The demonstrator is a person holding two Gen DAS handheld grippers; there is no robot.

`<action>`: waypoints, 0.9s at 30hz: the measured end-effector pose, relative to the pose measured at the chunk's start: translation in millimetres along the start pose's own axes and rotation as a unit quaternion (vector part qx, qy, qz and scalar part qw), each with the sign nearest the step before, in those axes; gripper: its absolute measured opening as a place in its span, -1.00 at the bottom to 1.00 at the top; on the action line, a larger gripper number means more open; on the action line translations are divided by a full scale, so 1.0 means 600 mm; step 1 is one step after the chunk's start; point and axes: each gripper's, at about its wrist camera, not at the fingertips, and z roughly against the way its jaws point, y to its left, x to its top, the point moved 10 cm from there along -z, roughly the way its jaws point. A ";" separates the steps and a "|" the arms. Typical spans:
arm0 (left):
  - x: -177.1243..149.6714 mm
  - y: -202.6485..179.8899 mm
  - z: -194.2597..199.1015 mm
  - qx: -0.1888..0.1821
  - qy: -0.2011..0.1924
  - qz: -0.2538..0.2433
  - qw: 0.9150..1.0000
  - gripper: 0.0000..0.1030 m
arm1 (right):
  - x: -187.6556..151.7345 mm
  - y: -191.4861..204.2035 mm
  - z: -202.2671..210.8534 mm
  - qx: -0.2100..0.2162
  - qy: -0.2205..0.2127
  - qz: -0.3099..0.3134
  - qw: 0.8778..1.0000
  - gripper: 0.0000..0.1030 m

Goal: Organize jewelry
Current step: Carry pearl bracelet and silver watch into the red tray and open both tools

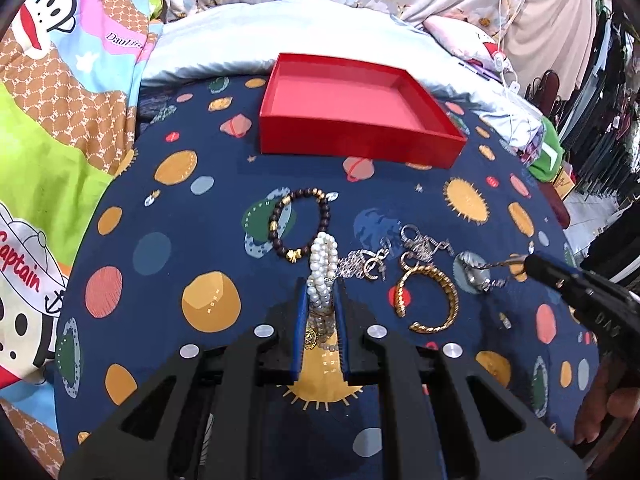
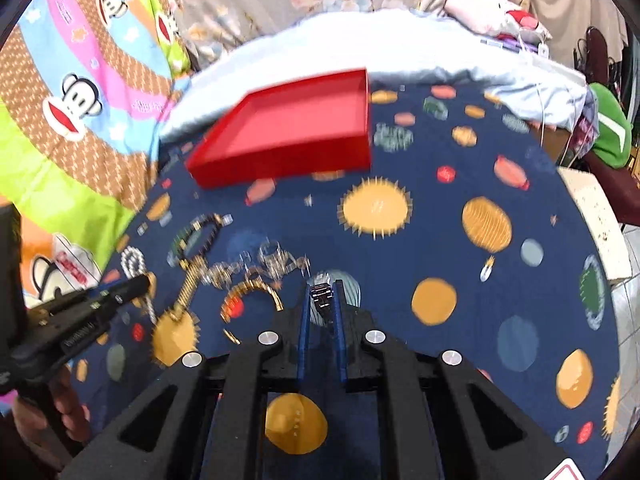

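My left gripper [image 1: 321,292] is shut on a white pearl bracelet [image 1: 322,264] that sticks up between its blue fingers. A dark bead bracelet [image 1: 301,222], a silver chain [image 1: 362,266], a silver clasp piece [image 1: 424,246] and a gold twisted bangle [image 1: 430,298] lie on the navy planet-print cloth [image 1: 160,184]. My right gripper [image 2: 322,300] is shut on a silver watch [image 2: 323,298]; in the left wrist view its tip [image 1: 532,264] is at the watch [image 1: 474,270]. An open red box [image 1: 356,108] stands behind and shows empty; it also shows in the right wrist view [image 2: 288,128].
A pale blue pillow [image 1: 280,36] lies behind the box. Cartoon-print bedding [image 1: 60,80] rises on the left. A green item [image 1: 548,156] and hanging clothes are at the right edge. The right wrist view is motion-blurred.
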 end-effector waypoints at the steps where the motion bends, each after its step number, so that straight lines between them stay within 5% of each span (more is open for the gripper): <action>1: 0.005 -0.001 0.006 -0.001 -0.005 0.000 1.000 -0.76 | 0.007 0.001 0.007 0.000 -0.006 0.001 1.000 -0.83; 13: 0.059 0.001 0.035 -0.009 -0.036 -0.003 0.999 -0.76 | 0.059 0.016 0.046 0.013 -0.043 0.007 0.999 -0.83; 27: 0.230 -0.008 0.000 -0.027 -0.071 -0.033 0.997 -0.76 | 0.263 0.031 0.026 0.027 -0.102 0.034 0.994 -0.83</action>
